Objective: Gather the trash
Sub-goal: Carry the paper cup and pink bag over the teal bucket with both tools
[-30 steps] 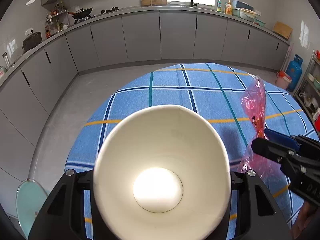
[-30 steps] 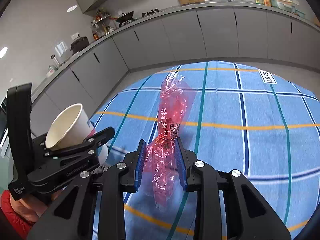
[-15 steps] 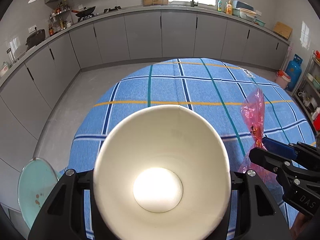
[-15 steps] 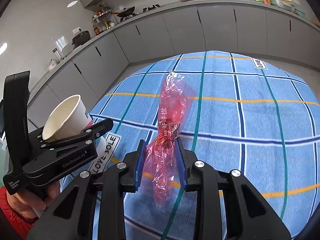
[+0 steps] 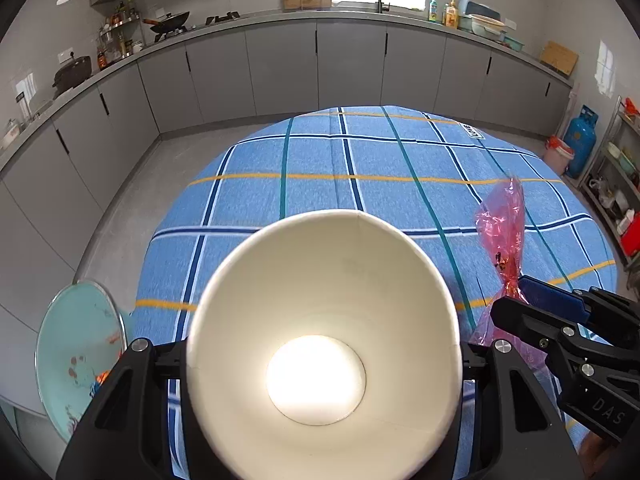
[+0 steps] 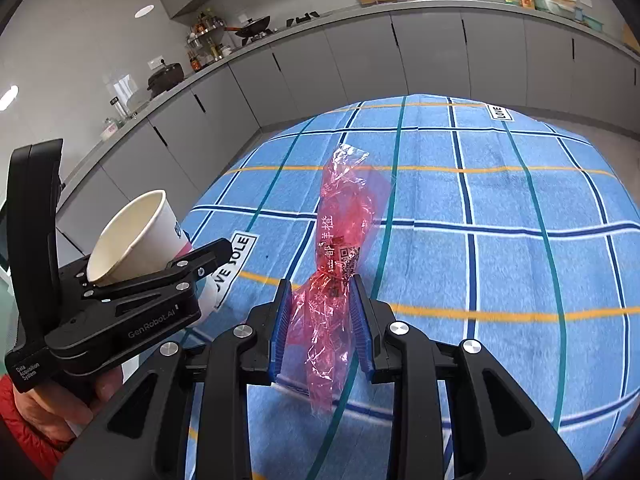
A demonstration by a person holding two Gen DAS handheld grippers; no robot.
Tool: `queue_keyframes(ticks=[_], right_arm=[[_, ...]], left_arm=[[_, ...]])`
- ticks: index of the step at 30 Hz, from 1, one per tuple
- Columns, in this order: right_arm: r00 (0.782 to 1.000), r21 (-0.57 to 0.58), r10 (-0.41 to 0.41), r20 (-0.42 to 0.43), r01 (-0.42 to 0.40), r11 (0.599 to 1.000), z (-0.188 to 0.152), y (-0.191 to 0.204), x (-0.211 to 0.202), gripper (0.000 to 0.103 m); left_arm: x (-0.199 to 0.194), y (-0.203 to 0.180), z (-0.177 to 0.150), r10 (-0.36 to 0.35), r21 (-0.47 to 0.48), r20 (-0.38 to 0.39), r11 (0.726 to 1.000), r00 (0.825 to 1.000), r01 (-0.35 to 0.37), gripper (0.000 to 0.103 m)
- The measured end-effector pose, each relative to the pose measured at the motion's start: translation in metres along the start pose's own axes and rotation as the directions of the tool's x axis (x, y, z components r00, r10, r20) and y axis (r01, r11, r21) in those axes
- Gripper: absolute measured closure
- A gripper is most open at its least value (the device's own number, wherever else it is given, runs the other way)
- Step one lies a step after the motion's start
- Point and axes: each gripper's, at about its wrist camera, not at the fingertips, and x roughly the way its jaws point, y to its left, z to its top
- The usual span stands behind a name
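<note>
A white paper cup (image 5: 320, 340) fills the left wrist view, its mouth toward the camera, and my left gripper (image 5: 318, 348) is shut on its sides. The right wrist view shows that cup (image 6: 136, 232) held in the left gripper (image 6: 160, 276) at the left. My right gripper (image 6: 320, 312) is shut on a crumpled red plastic wrapper (image 6: 344, 216), which sticks up above the blue pads and hangs below them. From the left wrist view the wrapper (image 5: 502, 232) and right gripper (image 5: 560, 320) are at the right. Both are above the near edge of the round table with its blue plaid cloth (image 6: 520, 200).
A round pale-green disc with stains (image 5: 76, 356) sits low at the left, beside the table. Grey cabinets (image 5: 280, 72) curve along the far walls. A blue gas cylinder (image 5: 582, 140) and shelves stand at the right. A hand in a red sleeve (image 6: 40, 408) holds the left gripper.
Both grippers have drawn back from the table toward its near left edge, still holding cup and wrapper. More floor and the pale-green disc have come into view at the left.
</note>
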Motion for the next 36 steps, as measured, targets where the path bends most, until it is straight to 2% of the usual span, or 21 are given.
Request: queue_keyframes(ticks=[21, 36], right_arm=[[1.0, -0.06, 0.027, 0.01, -0.026, 0.998, -0.032, 0.041, -0.023, 0.073], [0.996, -0.147, 0.093, -0.005, -0.093, 0.985, -0.045, 0.097, -0.023, 0.073]], left_arm=[[-0.045, 0.02, -0.043, 0.02, -0.051, 0.026, 0.999, 0.999, -0.019, 0.049], [-0.081, 0.071, -0.071, 0.082, -0.136, 0.052, 0.988, 0.995, -0.074, 0.049]])
